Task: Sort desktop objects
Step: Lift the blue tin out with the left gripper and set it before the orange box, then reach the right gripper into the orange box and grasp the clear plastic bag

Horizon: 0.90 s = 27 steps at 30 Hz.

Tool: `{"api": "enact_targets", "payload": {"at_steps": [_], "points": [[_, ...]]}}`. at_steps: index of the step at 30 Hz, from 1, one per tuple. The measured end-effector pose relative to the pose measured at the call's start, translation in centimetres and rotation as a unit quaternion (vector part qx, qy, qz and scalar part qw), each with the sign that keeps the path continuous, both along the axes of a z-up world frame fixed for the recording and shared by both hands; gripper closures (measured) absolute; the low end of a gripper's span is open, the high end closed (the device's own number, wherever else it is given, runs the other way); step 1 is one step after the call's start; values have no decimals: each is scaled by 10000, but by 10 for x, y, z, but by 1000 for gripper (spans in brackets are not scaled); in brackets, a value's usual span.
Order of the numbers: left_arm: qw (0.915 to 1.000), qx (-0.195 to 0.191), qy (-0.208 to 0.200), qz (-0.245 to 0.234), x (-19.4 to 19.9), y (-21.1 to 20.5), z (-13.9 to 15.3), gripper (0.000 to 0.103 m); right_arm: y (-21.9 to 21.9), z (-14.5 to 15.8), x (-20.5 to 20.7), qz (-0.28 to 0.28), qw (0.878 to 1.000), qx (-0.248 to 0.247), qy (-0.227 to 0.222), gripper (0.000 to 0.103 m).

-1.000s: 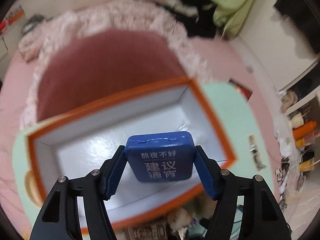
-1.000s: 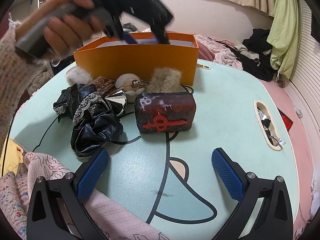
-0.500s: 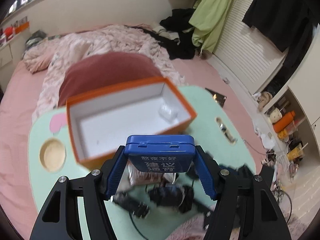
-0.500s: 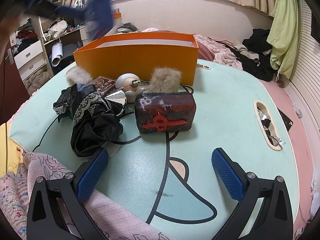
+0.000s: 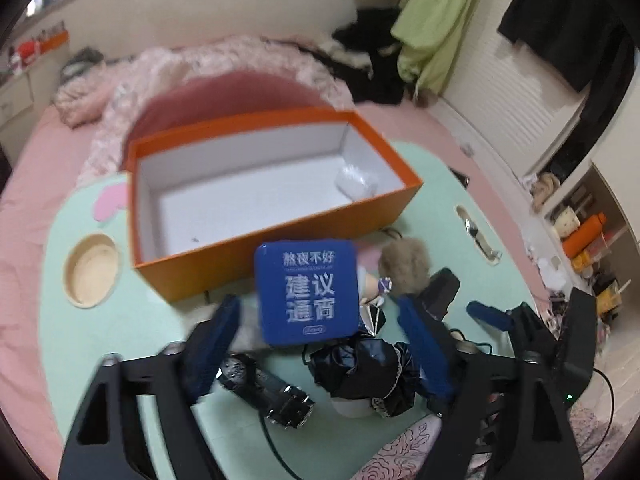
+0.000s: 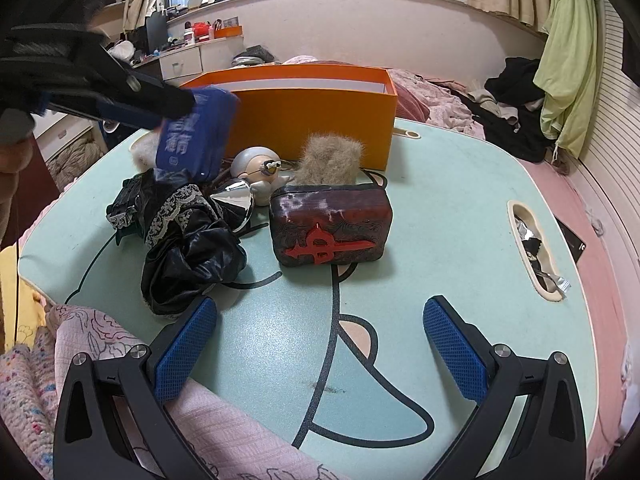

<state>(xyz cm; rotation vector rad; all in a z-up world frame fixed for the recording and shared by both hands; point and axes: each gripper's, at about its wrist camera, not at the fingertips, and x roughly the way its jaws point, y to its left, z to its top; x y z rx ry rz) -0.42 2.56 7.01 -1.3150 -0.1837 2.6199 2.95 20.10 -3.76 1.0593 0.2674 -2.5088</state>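
My left gripper (image 5: 316,344) is open, and the blue tin (image 5: 307,291) with white Chinese lettering is loose between and ahead of its spread fingers, in the air over the clutter in front of the orange box (image 5: 256,236). In the right wrist view the tin (image 6: 196,134) is tilted and blurred beside the left gripper's fingers (image 6: 132,114). The box is open, white inside, with a small white wrapped item (image 5: 357,181) at its right end. My right gripper (image 6: 320,344) is open and empty, low over the table's near edge.
On the mint table (image 6: 440,216) lie a black lacy cloth (image 6: 188,236), a dark pouch with a red emblem (image 6: 330,226), a brown fur ball (image 6: 330,158), a round grey figure (image 6: 258,168) and a silver cone (image 6: 236,198). A slot (image 6: 534,248) opens at the table's right.
My left gripper has opened and let go of the blue tin, which now falls free in front of the box. The left gripper tilted and pulled back. The right gripper has not moved.
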Motion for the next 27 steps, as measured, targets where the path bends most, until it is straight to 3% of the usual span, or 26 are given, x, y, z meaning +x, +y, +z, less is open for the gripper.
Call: {"api": "enact_targets", "payload": {"at_steps": [4, 12, 17, 19, 27], "points": [[9962, -442, 484, 570, 35, -8, 2, 6, 0, 0, 0, 0, 10000, -1, 0, 0], [9889, -1166, 538, 745, 94, -6, -46, 5, 0, 0, -1, -1, 10000, -4, 0, 0], [9922, -1103, 273, 505, 88, 2, -73, 5, 0, 0, -1, 1, 10000, -4, 0, 0], [9935, -1055, 168, 394, 82, 5, -80, 0, 0, 0, -1, 0, 10000, -1, 0, 0], [9938, -1019, 262, 361, 84, 0, -78, 0, 3, -1, -1, -7, 10000, 17, 6, 0]]}}
